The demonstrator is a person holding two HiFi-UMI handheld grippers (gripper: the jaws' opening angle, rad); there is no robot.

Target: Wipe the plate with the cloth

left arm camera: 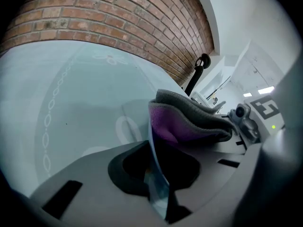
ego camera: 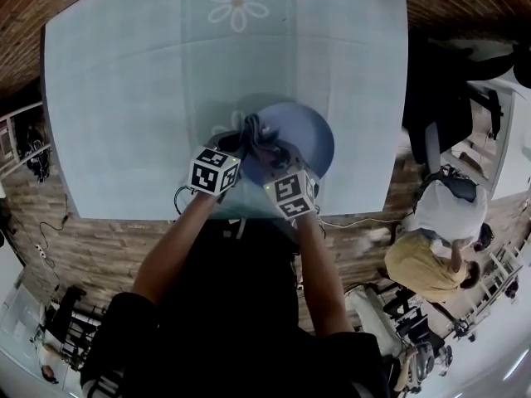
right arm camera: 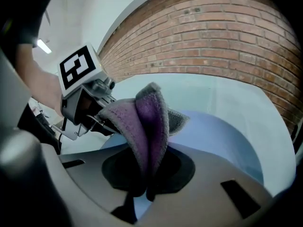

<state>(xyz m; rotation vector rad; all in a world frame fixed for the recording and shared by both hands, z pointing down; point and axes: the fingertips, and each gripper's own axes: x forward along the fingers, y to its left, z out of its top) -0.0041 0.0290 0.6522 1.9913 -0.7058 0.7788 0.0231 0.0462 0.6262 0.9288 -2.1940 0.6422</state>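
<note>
Jaws of my right hand-held gripper (right arm camera: 147,174) are clenched on the cloth (right arm camera: 149,122), a purple piece with a grey edge. It stands up out of the grip in a bunched fold. My left hand-held gripper (left arm camera: 157,174) is clamped on the near rim of the blue plate (ego camera: 314,135), which runs edge-on between its jaws. The two grippers sit just beside each other, and the cloth lies over the plate's left part between them. From the left gripper view the bunched cloth covers most of the plate's face. From the right gripper view the left one's marker cube (right arm camera: 78,67) sits right behind the fold. I cannot tell whether the plate lies flat on the counter (ego camera: 124,81). The counter is pale blue with a white daisy print (ego camera: 238,2) at its far edge. A brick wall (right arm camera: 213,32) runs behind it. Off to my right, well away from the counter, a person (ego camera: 436,247) is bent low.
</note>
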